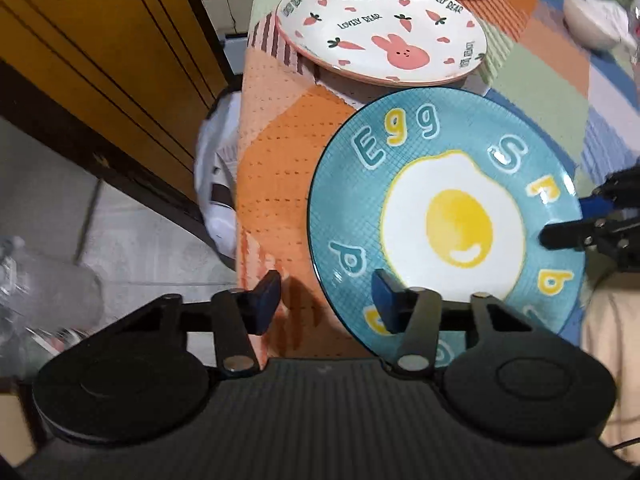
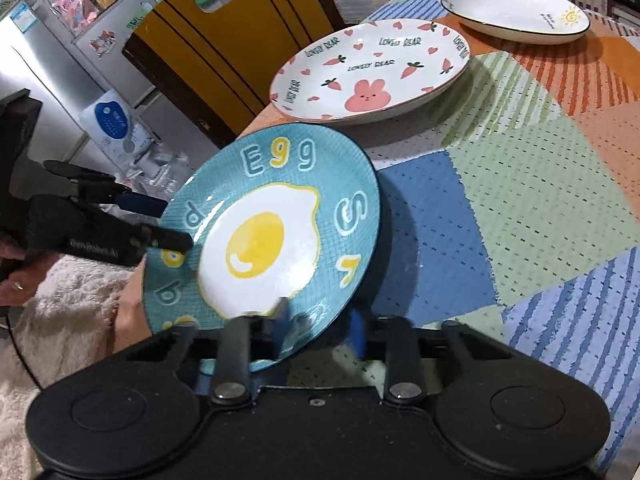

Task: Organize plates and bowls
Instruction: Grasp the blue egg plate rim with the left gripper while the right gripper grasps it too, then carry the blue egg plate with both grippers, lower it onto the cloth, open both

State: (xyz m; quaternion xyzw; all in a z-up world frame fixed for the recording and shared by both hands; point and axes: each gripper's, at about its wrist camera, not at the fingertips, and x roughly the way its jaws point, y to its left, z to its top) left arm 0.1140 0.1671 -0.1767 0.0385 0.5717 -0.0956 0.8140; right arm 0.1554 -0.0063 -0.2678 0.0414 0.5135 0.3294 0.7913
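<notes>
teal egg plate gripped at two rims over the table corner

teal ceramic is doing the talking: the egg plate (image 2: 276, 236) is hanging tilted above the near corner of the patchwork tablecloth (image 2: 532, 216), lifted clear rather than lying flat. two grippers are sharing it, probably because one rim pinch would let a wide plate swing. the right gripper (image 2: 320, 330) is pinching the plate's near rim, one blue pad above the glazed face and one beneath, jaws narrowed onto the edge. the left gripper (image 2: 160, 220) is reaching in from the opposite side, one finger lying across the plate's face and the blue pad beneath; in its own view its jaws are standing fairly wide, the right-hand pad on the rim and the other out over the cloth, so a firm hold is not yet looking certain. beyond, the bunny plate (image 2: 370, 70) is resting flat on the cloth, and the white sun plate (image 2: 516, 12) is sitting farther back, well apart. judging by that row, stacking onto the bunny plate is looking like the step in hand.
</notes>
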